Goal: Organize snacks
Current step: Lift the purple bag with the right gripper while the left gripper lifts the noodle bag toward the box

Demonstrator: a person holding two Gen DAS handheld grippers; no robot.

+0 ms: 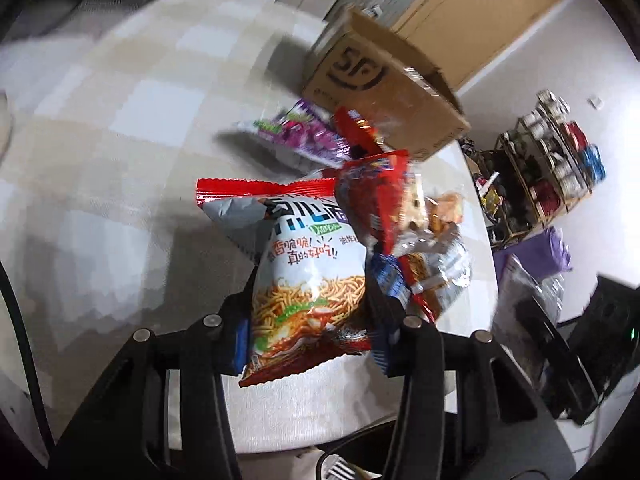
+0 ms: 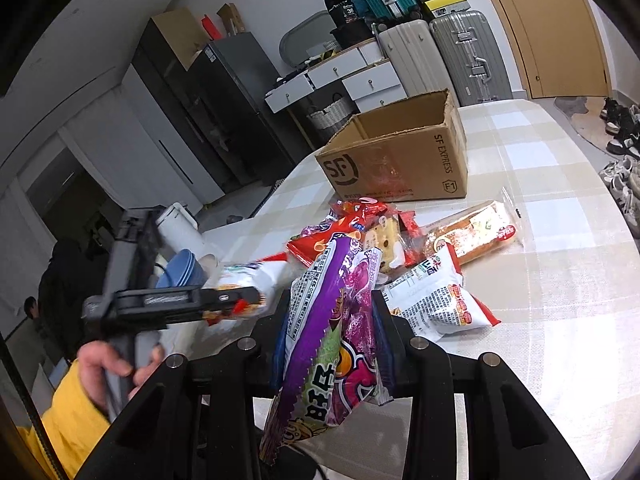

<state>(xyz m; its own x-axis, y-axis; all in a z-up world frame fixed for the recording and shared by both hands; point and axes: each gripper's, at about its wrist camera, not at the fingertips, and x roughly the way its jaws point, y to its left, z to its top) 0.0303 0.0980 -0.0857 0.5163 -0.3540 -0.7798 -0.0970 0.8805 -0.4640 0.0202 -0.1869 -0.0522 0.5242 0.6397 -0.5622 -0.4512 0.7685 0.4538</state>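
Setting: a round tabletop (image 2: 560, 264) covered by a beige-and-white checked cloth is shown, with an open brown corrugated cardboard box (image 2: 400, 160) printed with a courier logo standing at its far side.

Left claw (image 1: 310, 312): it is clamped on a white-and-red glossy bag of fried noodle snack (image 1: 308, 272), which is held raised above the tabletop; its outline is blurred in the right wrist view.

Right claw (image 2: 332, 344): it is closed on a purple crinkled foil sweet packet (image 2: 332, 340), gripped near the middle and held clear of the cloth.

Heap on tabletop: a white-and-red noodle snack bag lying face down (image 2: 436, 300), a long clear-wrapped bread loaf (image 2: 472, 232), a clear-wrapped pale cake slice (image 2: 384, 240) and a red packet with a horn-shaped snack picture (image 2: 324, 244) are left lying just in front of the box.

Box contents: the inside is not shown from either view; whether anything has been packed cannot be told.

Progress: judged as early to middle; two packets are lifted and not yet placed, and at least four are left unsorted.

Remaining: both held packets are presumably to be carried to the box, then the heap is to be cleared piece by piece.
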